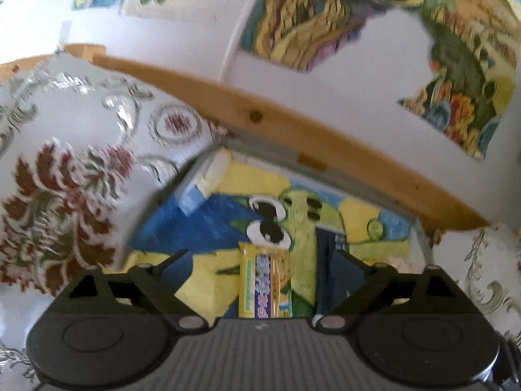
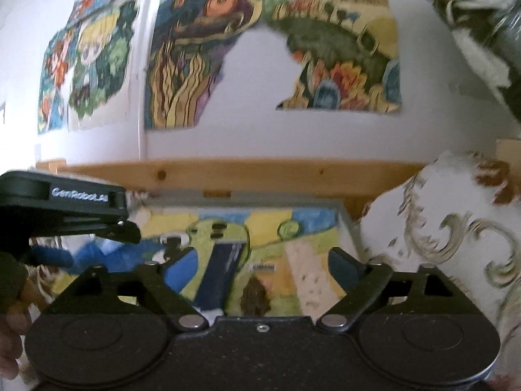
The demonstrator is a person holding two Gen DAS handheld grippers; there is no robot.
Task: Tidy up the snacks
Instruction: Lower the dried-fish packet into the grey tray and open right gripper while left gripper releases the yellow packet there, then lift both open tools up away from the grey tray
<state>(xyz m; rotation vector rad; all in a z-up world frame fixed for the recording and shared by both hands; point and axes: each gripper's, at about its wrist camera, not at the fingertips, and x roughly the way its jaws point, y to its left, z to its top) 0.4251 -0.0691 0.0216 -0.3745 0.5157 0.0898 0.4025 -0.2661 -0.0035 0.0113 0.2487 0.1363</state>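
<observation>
A painted sheet lay flat inside a grey frame. A floral cloth lay left of it. A wooden rail ran along the far side. Torn drawings were on the white wall.

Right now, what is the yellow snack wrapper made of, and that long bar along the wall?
The yellow snack wrapper looks like thin printed plastic film, slightly glossy, though blur makes that uncertain. The long bar looks like pale, unpainted wood: dark knots show in it.
</observation>
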